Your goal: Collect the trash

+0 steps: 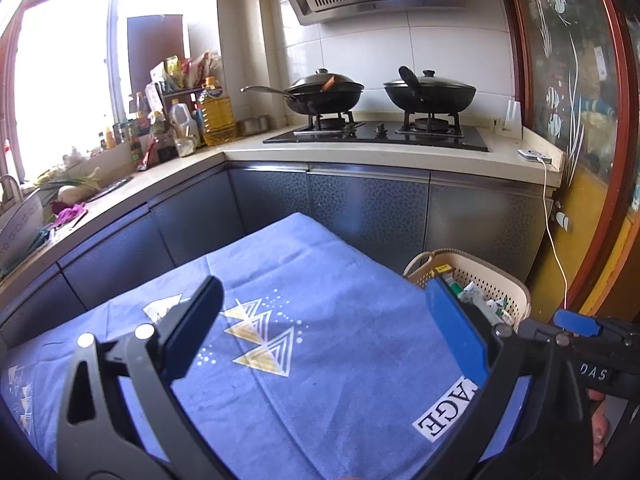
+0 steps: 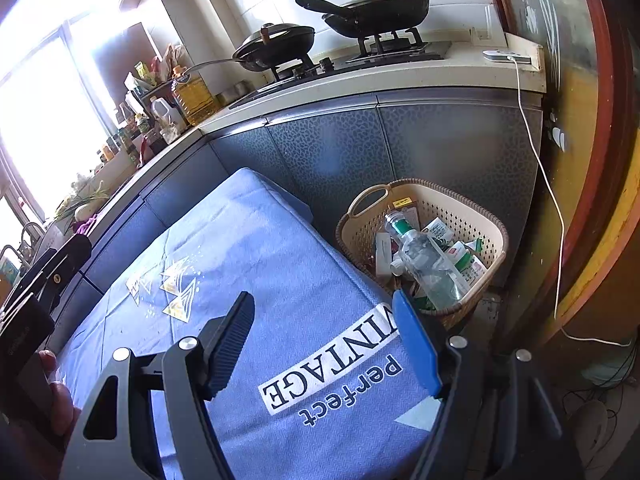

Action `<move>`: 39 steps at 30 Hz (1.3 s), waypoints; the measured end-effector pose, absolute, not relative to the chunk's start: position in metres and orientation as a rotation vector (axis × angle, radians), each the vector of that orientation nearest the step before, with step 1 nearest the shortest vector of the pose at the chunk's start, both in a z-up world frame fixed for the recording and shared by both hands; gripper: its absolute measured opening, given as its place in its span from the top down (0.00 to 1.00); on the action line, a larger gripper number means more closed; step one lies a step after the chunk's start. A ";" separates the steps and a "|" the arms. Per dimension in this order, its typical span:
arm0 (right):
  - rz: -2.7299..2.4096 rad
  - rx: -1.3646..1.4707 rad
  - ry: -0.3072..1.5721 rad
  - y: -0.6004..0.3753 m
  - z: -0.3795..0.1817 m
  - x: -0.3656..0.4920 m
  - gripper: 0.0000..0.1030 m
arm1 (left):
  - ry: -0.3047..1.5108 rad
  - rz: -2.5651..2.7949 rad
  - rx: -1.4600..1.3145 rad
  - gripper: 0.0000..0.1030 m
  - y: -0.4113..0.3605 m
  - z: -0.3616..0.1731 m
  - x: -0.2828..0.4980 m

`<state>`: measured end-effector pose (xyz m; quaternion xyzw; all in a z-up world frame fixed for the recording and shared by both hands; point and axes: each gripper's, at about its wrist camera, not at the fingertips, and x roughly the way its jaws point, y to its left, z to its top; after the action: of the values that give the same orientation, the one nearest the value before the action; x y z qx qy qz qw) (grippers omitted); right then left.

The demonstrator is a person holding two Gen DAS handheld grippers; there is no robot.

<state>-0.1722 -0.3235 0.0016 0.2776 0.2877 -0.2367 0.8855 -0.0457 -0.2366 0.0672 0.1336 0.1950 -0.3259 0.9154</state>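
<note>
Both grippers spread, empty: basket (image 2: 424,216) of trash, bottle (image 2: 428,264) included, sits just ahead-right of right gripper (image 2: 324,344), nearer than left gripper (image 1: 324,332); cloth bare ahead.

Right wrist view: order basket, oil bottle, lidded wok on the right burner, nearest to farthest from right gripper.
From the right gripper:
1. basket, just ahead on the right, beside the table.
2. oil bottle, on the counter, upper left.
3. lidded wok, on the stove at the top.

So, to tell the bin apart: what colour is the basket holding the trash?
Beige, with perforated walls: the basket shows best in the right wrist view.
</note>
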 end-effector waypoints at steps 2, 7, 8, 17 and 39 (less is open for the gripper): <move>-0.492 0.577 0.599 -0.324 0.002 -0.172 0.31 | 0.405 -0.676 0.275 0.06 -0.237 0.067 -0.046; -0.494 0.582 0.599 -0.325 0.001 -0.172 0.31 | 0.412 -0.691 0.284 0.06 -0.240 0.066 -0.048; -0.496 0.583 0.599 -0.325 0.000 -0.172 0.31 | 0.414 -0.696 0.287 0.06 -0.241 0.065 -0.049; -0.513 0.613 0.604 -0.331 -0.007 -0.179 0.31 | 0.436 -0.758 0.331 0.06 -0.253 0.056 -0.057; -0.546 0.658 0.602 -0.349 -0.019 -0.195 0.31 | 0.460 -0.804 0.368 0.06 -0.278 0.044 -0.067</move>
<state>-0.1949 -0.3486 -0.0189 0.3141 0.2877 -0.2607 0.8664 -0.0668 -0.2784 0.0444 0.1763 0.2208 -0.3857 0.8783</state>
